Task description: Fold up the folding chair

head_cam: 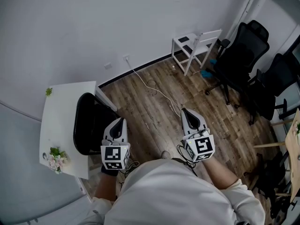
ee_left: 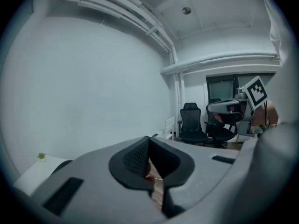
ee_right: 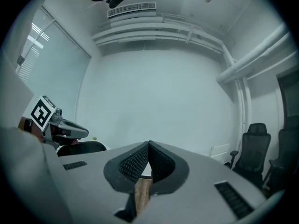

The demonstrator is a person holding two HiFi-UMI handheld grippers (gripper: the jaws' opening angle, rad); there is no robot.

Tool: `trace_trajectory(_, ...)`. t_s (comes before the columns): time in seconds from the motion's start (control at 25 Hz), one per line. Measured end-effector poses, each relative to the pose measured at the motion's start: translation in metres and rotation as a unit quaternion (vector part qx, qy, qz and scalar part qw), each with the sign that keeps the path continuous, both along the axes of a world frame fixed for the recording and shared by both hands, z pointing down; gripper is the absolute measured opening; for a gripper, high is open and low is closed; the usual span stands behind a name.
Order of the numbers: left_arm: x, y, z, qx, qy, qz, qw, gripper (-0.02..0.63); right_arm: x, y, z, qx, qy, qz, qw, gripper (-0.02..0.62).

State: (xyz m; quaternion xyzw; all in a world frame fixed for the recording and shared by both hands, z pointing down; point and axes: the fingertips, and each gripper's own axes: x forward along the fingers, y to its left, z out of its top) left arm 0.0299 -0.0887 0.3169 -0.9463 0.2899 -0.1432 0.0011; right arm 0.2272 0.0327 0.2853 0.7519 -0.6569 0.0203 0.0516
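The white folding chair (head_cam: pixel 197 48) stands unfolded against the far wall, well ahead of both grippers and to the right. It shows small in the left gripper view (ee_left: pixel 169 125) and as a white edge in the right gripper view (ee_right: pixel 219 150). My left gripper (head_cam: pixel 123 121) is held over the wooden floor beside a black chair, its jaws shut on nothing (ee_left: pixel 148 141). My right gripper (head_cam: pixel 184 111) hovers level with it further right, also shut and empty (ee_right: pixel 149 144). Neither gripper touches the folding chair.
A white table (head_cam: pixel 65 107) stands at the left with a black chair (head_cam: pixel 89 123) pushed against it and flowers (head_cam: pixel 57 159) on top. Black office chairs (head_cam: pixel 241 55) crowd the right side beside the folding chair. A white cable (head_cam: pixel 154 90) runs across the wooden floor.
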Motion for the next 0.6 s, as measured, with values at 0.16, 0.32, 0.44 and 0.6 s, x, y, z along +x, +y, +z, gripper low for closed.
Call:
trace_trajectory(0.16, -0.0022, -0.002, -0.0004, 0.002, -0.002, -0.003, 1.0, 0.008, -0.0003, -0.002, 0.0, 0.0, -0.002, -0.001, 1.0, 0.014)
trace_trajectory(0.32, -0.0026, -0.0028, -0.0001, 0.002, -0.005, -0.004, 1.0, 0.008, -0.0006, -0.0044, -0.0005, -0.001, 0.0, -0.004, 1.0, 0.014)
trace_trajectory(0.44, -0.0021, -0.0015, 0.0001, 0.003, -0.007, -0.004, 1.0, 0.008, -0.0005, -0.0044, -0.0012, 0.0, 0.002, -0.006, 1.0, 0.014)
trace_trajectory(0.6, -0.0073, -0.0049, 0.0028, 0.003, -0.007, -0.004, 1.0, 0.008, -0.0059, -0.0082, 0.0007, -0.001, 0.004, -0.007, 1.0, 0.014)
